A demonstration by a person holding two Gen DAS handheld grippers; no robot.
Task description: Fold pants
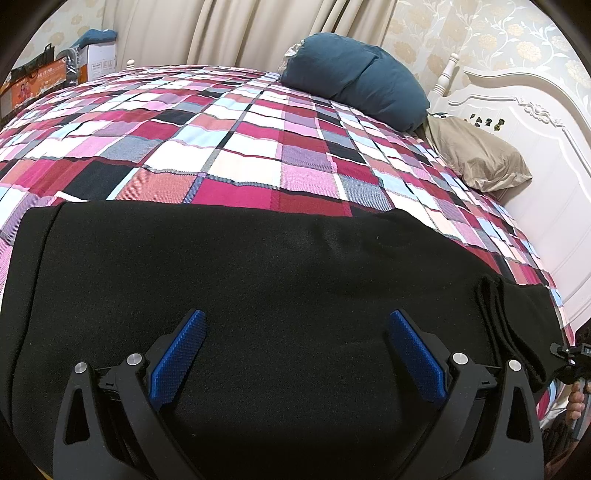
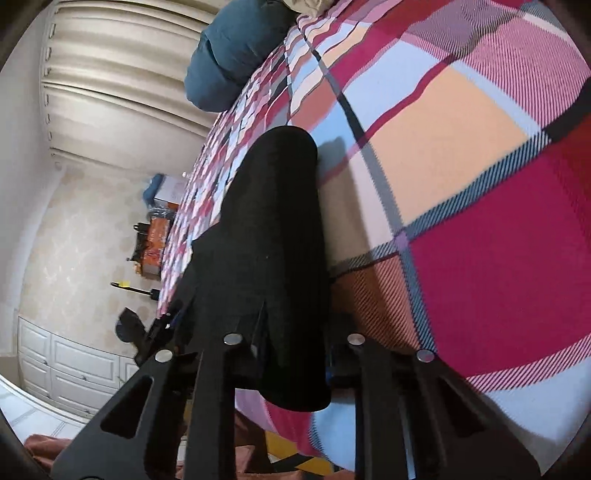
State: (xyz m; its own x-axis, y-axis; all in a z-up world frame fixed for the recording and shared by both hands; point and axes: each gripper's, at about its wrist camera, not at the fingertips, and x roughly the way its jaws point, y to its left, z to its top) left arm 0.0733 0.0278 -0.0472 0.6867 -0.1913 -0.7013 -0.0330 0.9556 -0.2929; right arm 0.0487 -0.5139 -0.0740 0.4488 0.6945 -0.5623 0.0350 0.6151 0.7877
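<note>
Nearest to me, the left gripper (image 1: 297, 345) hangs over the black pants (image 1: 258, 295), its two blue-padded fingers (image 1: 177, 363) spread wide apart with nothing pinched between them. The pants lie flat and smooth across the near edge of the bed, spanning most of its width. At their right-hand end the cloth is stacked in several layers, showing as a ribbed bundle of edges (image 1: 506, 325) near the bed's side.

That end is where the right gripper (image 2: 291, 354) works. Seen from its own camera, its fingers are clamped onto a thick folded fold of the pants (image 2: 277, 240), the dark cloth filling the gap between them and standing out ahead over the bedspread. In the left wrist view, part of that tool and a person's fingers (image 1: 576, 400) show at the far right edge.

Beyond the pants stretches the checked bedspread (image 1: 229, 147) in pink, crimson, white and black squares. Farther up sit a tan pillow (image 1: 476, 158) against the white carved headboard (image 1: 535, 122), and a dark blue pillow (image 1: 351, 77) beside it. Behind the bed hang beige curtains (image 1: 240, 29); at the far left corner stand some boxes (image 1: 48, 81), one orange
</note>
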